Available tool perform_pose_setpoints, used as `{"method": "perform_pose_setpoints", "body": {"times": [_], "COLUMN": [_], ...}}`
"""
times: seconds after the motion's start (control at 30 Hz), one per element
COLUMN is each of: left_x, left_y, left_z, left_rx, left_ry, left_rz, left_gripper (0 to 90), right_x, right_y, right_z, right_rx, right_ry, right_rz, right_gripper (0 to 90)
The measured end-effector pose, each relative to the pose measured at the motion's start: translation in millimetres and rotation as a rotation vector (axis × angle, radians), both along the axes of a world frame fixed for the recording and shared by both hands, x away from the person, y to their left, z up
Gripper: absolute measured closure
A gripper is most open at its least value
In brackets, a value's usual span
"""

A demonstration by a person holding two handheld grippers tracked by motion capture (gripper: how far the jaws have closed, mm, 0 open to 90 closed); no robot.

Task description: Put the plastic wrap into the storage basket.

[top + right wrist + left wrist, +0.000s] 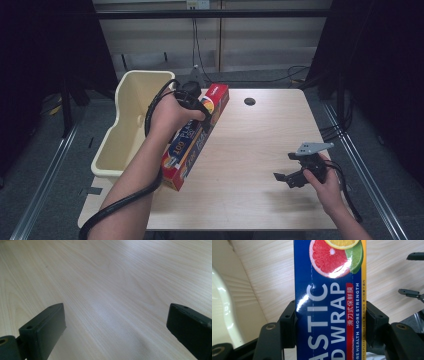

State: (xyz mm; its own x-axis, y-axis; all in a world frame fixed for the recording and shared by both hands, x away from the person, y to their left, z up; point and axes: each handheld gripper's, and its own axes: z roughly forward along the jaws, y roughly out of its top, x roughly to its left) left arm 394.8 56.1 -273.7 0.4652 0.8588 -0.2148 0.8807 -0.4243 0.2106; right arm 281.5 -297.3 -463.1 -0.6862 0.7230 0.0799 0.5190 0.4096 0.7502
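1. The left gripper [200, 107] was clamped across a long box of plastic wrap [192, 145]; in the left gripper view its two black jaws pressed on both long sides of the box [329, 302].
2. The box lay at a slant near the left edge of the wooden table [250, 150], just beside a cream plastic tub [127, 120] that stood off that edge.
3. Whether the box's near end touched the table could not be told.
4. The right gripper [286, 179] hovered low over the right side of the table, well apart from the box.
5. Its jaws stood wide apart, with bare wood [112, 302] between them.
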Motion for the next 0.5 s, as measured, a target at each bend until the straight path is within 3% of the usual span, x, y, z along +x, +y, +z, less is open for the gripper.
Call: {"method": "perform_pose_setpoints", "body": {"times": [0.07,0.5], "left_x": [0.7,1.9], "left_y": [2.7,18.7], "left_z": [2.7,18.0], "left_rx": [0.009,0.004], "left_ry": [0.002,-0.008], "left_rz": [-0.012,0.036], "left_gripper": [40.9,40.9], "right_x": [0.0,-0.3], "right_y": [-0.3,0.7], "right_z": [0.3,0.7], "right_rx": [0.001,0.001], "right_ry": [0.001,0.001], "right_rz": [0.001,0.005], "right_gripper": [2.1,2.1]}}
